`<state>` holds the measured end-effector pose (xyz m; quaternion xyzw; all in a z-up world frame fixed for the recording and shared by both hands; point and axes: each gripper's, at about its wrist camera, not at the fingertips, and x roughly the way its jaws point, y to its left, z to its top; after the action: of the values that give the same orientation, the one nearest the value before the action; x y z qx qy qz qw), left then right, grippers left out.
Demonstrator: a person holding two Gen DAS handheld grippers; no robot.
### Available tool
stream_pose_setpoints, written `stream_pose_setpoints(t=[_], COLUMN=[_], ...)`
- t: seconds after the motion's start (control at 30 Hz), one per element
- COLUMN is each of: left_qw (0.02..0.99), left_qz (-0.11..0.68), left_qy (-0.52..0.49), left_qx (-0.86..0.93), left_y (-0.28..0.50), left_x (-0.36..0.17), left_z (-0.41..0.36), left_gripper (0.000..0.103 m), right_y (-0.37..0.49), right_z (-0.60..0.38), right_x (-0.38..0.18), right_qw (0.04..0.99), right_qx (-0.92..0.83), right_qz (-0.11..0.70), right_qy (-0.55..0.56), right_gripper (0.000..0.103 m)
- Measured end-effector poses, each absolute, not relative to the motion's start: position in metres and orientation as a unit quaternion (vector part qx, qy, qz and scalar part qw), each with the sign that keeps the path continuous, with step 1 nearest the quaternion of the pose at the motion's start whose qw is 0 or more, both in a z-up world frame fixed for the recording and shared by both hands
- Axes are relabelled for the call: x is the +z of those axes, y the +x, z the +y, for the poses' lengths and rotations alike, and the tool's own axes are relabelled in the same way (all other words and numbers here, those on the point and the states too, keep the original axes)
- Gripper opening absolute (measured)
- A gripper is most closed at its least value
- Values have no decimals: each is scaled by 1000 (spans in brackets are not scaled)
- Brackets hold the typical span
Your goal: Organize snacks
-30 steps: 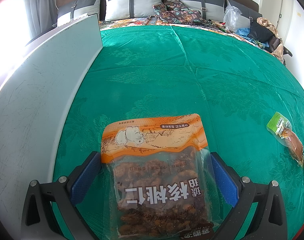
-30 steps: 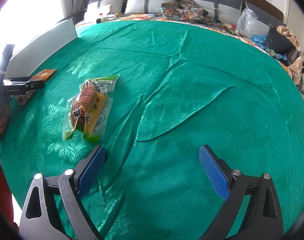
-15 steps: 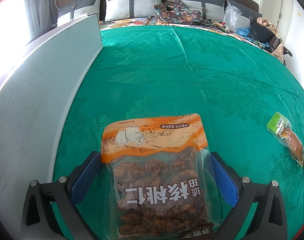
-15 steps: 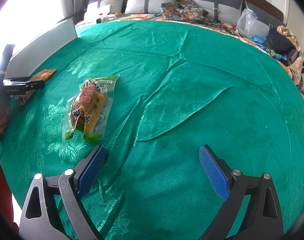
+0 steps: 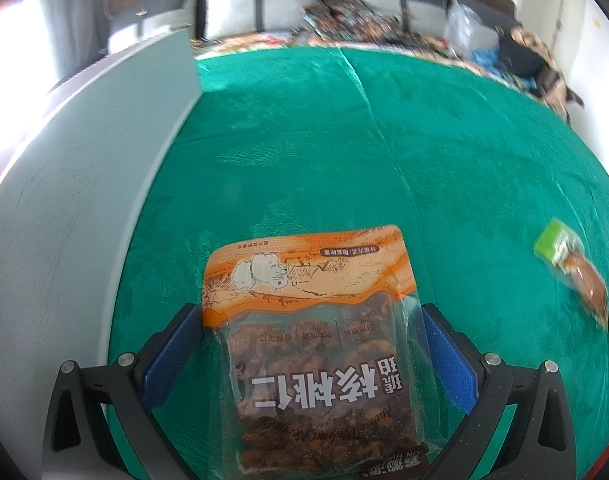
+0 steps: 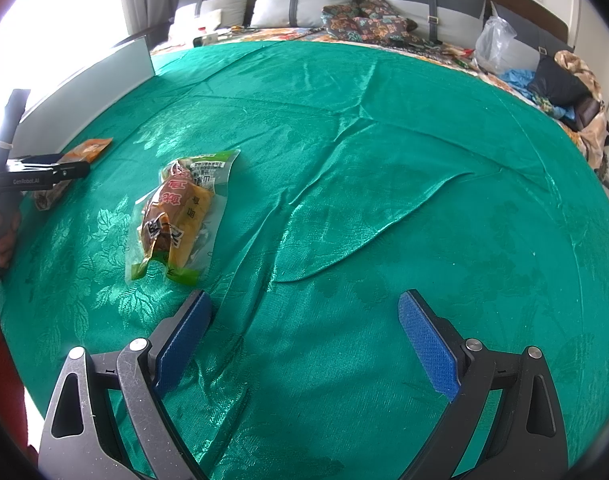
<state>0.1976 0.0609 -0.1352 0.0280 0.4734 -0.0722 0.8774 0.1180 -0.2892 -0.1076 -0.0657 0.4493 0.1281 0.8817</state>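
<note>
While the walnut bag [image 5: 312, 344] lies lengthwise between the wide-open left gripper [image 5: 310, 344], the empty, open right gripper [image 6: 304, 344] sits just behind the sausage packet [image 6: 180, 216].

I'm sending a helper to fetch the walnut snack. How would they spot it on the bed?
On the green bedspread, look beside the pale board along its edge. The walnut bag lies between the left gripper's open blue pads, orange-topped with a squirrel drawing, unlike the green-ended pack.
</note>
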Motion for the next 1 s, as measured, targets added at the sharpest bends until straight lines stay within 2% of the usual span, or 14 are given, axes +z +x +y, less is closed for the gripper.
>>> stream_pose_setpoints(t=[0.17, 0.23, 0.27, 0.3, 0.47, 0.53, 0.57, 0.67, 0.77, 1.0], left_qw=[834, 832, 833, 833, 843, 846, 850, 859, 865, 880], left_qz=[540, 542, 540, 540, 529, 526, 520, 504, 489, 441], left_qy=[56, 59, 62, 65, 50, 28, 19, -8, -47, -123], left_qx=[-100, -104, -105, -105, -88, -82, -83, -92, -103, -128], left_y=[207, 203, 200, 197, 181, 172, 167, 153, 144, 119], left_x=[-131, -127, -124, -121, -117, -114, -109, -94, -77, -15], left_z=[64, 62, 60, 58, 61, 67, 70, 76, 83, 113], left_gripper=[100, 90, 78, 72, 65, 65, 65, 65, 65, 65], right_y=[141, 150, 155, 161, 196, 204, 205, 205, 204, 202], right_z=[-292, -283, -275, -265, -213, -194, -186, -175, -187, -198], right_x=[-85, -65, -59, -55, -72, -84, -91, -87, -68, -25], right_qw=[833, 827, 822, 812, 764, 754, 746, 746, 756, 778], right_qx=[138, 157, 171, 185, 191, 182, 179, 170, 176, 199], right_qz=[535, 539, 544, 553, 616, 629, 637, 633, 627, 595], right_qy=[-18, 16, 21, 24, -12, -54, -78, -119, -68, 27], right_gripper=[95, 95, 95, 95, 92, 84, 43, 37, 30, 30])
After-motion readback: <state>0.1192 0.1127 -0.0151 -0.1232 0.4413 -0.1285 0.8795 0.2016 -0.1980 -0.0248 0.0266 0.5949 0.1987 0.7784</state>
